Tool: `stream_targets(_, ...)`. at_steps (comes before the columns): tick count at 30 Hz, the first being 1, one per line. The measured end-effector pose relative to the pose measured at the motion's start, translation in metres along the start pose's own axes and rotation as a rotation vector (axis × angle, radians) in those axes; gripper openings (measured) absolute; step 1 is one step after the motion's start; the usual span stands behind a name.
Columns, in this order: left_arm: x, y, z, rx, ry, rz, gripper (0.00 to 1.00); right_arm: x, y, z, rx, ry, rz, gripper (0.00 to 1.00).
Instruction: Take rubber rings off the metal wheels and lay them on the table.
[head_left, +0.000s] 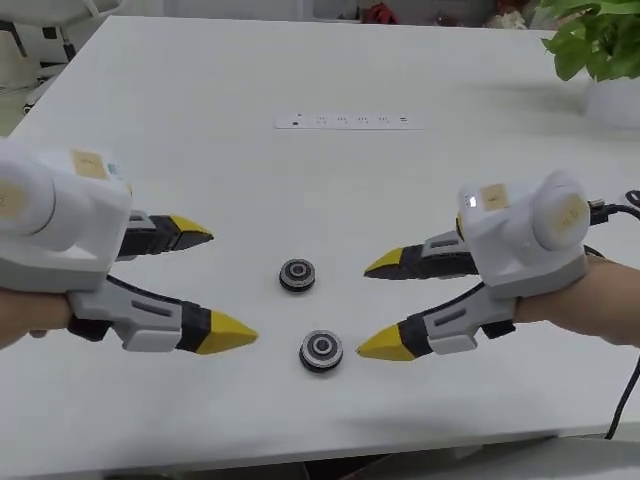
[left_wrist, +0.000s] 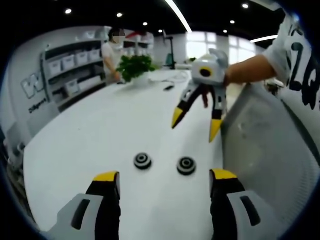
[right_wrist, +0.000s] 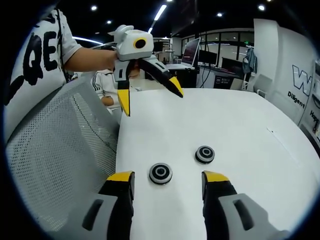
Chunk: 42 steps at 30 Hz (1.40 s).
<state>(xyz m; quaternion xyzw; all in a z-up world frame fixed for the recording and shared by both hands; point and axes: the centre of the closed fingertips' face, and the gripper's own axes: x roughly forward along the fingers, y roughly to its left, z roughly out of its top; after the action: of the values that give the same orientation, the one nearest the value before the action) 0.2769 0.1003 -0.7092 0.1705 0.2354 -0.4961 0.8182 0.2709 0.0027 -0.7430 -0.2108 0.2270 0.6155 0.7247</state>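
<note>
Between the left gripper (head_left: 228, 287) and the right gripper (head_left: 366, 308), both with jaws spread wide, only the far wheel (head_left: 297, 275) and the near wheel (head_left: 321, 350) interrupt the bare tabletop (head_left: 300, 190). Well ahead of both lies a low power strip (head_left: 345, 122). A potted plant (head_left: 598, 50) stands far beyond the right gripper.

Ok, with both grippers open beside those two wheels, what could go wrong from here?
The near wheel and far wheel lie loose and close together, so the right gripper closing on one could knock the other. Unbraced, a wheel may slide across the table rather than give up its ring.
</note>
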Motion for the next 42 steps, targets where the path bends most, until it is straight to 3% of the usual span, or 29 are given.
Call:
stream_targets(12, 0.016, -0.007, -0.01, -0.002, 0.032, -0.045, 0.7, 0.012, 0.001, -0.009, 0.007, 0.026, 0.028, 0.49)
stream_targets(42, 0.045, -0.026, -0.021, 0.009, 0.077, -0.14, 0.55, 0.037, 0.01, -0.027, 0.055, 0.07, 0.086, 0.38)
